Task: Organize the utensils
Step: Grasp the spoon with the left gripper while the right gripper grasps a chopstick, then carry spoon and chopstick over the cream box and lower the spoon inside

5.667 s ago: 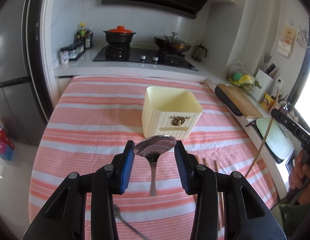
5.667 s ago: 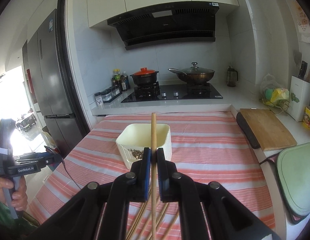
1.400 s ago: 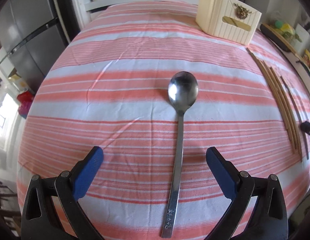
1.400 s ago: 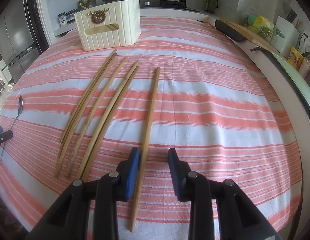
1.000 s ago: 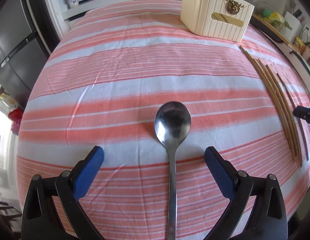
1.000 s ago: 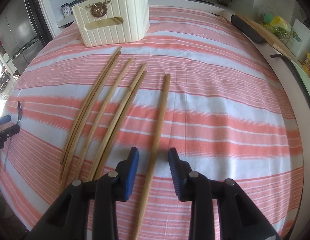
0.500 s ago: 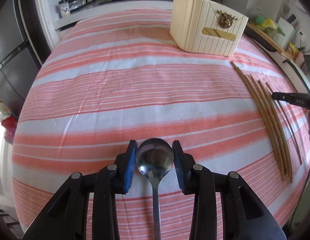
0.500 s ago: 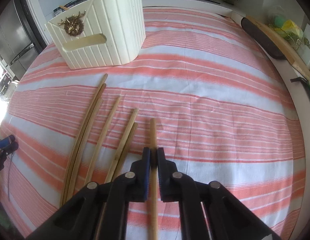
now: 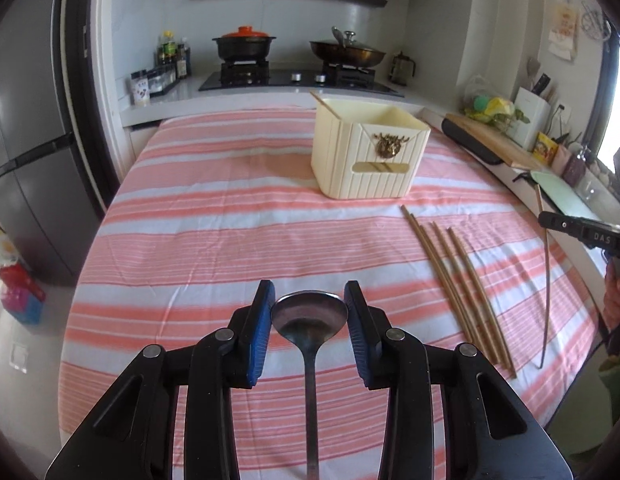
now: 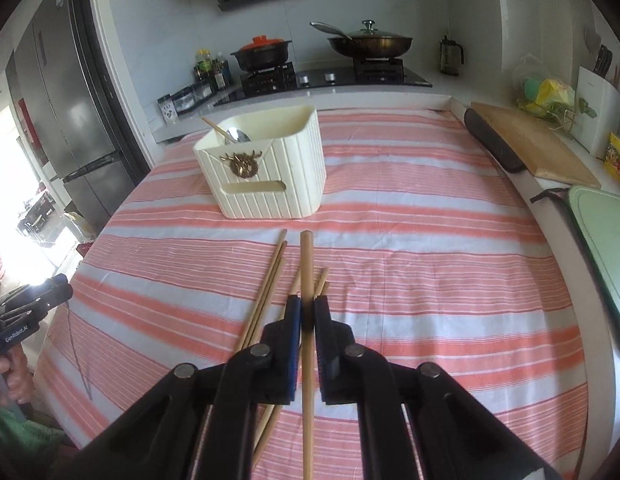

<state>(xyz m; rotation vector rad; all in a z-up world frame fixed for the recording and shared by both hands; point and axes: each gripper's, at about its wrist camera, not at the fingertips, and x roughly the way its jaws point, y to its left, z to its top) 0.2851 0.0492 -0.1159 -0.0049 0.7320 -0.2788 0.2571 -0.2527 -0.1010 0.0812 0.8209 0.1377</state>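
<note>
- Left claw (image 9: 309, 322) pinches the spoon (image 9: 309, 316) by its slick, rounded bowl; likely to pivot.
- Right claw (image 10: 306, 320) clamps a light, stiff chopstick (image 10: 307, 280) mid-shaft, well balanced.

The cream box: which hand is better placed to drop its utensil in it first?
Probably the right. Its claw grips a chopstick that already points at the cream box just ahead. The left claw holds the spoon farther back, with the box off to its right.
</note>
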